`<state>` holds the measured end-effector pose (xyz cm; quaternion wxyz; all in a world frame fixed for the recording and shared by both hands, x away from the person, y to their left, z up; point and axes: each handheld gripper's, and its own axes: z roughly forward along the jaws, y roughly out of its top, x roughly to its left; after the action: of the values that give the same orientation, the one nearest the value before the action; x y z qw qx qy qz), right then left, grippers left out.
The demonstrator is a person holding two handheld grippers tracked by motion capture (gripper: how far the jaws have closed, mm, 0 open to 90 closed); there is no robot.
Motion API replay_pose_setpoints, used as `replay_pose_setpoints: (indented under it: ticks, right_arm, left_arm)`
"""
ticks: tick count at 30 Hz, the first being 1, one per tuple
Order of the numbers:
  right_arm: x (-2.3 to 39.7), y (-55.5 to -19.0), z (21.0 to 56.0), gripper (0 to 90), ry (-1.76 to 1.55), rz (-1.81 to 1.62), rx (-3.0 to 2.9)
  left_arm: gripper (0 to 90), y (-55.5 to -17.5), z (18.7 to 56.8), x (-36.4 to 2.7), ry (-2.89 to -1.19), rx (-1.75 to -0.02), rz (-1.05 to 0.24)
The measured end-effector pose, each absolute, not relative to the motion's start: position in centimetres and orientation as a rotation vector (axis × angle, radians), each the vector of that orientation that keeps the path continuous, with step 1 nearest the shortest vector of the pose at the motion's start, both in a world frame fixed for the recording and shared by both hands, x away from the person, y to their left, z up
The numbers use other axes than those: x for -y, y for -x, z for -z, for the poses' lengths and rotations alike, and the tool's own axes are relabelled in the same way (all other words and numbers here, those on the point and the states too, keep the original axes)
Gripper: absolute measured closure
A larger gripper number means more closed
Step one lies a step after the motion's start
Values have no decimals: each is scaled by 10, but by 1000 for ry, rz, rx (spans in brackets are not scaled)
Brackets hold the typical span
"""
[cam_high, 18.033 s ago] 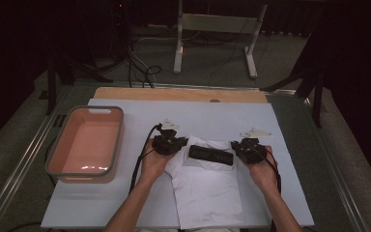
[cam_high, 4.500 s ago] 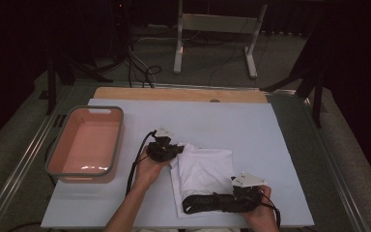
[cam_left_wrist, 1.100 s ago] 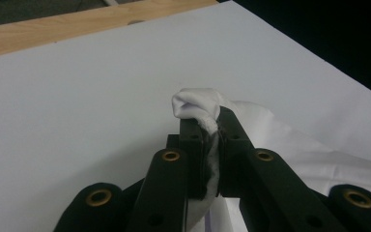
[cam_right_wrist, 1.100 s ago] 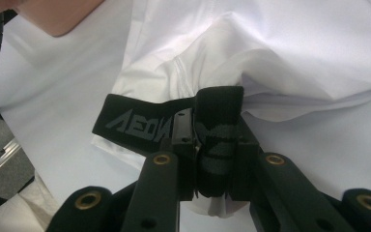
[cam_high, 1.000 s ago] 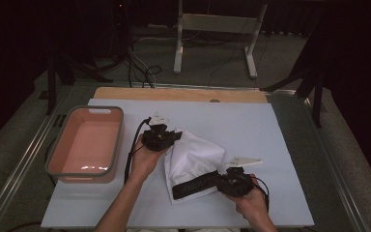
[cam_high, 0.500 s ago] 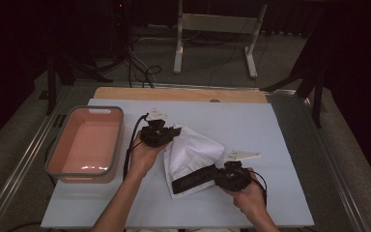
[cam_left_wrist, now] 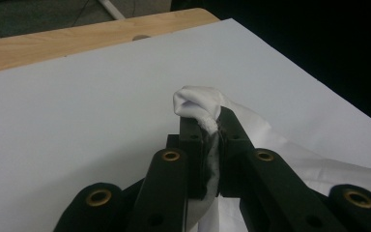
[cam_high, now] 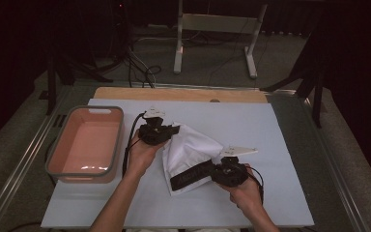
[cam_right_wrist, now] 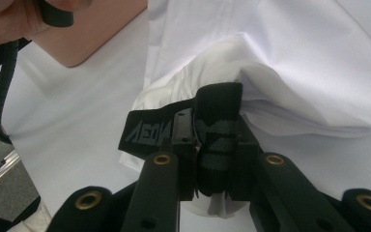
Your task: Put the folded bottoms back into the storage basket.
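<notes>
Risk noted: the white garment (cam_high: 189, 152), at centre frame on the desk (cam_high: 270, 125), could slip from the left tool (cam_left_wrist: 211, 126), which clenched only a small bunched corner, if pulled taut. Right tool (cam_right_wrist: 212, 140) clamped the black waistband (cam_right_wrist: 147, 129), apparently with white cloth beneath.

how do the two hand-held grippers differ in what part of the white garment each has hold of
The left hand-held gripper pinches a bunched white corner of the garment; the right hand-held gripper clamps its black waistband. In the high view the left sits farther up the table, the right nearer the person. Both are shut on the same garment.
</notes>
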<state>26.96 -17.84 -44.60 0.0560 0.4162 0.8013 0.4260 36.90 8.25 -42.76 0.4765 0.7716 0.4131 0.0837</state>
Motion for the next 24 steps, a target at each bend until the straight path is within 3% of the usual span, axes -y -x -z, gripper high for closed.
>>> replay_pose_setpoints:
  ticks: [24]
  right_arm:
    - [155, -282, 436, 783, -1225, -1329, -2424]
  left_arm:
    - [839, -375, 421, -89, -1889, -1011, -205]
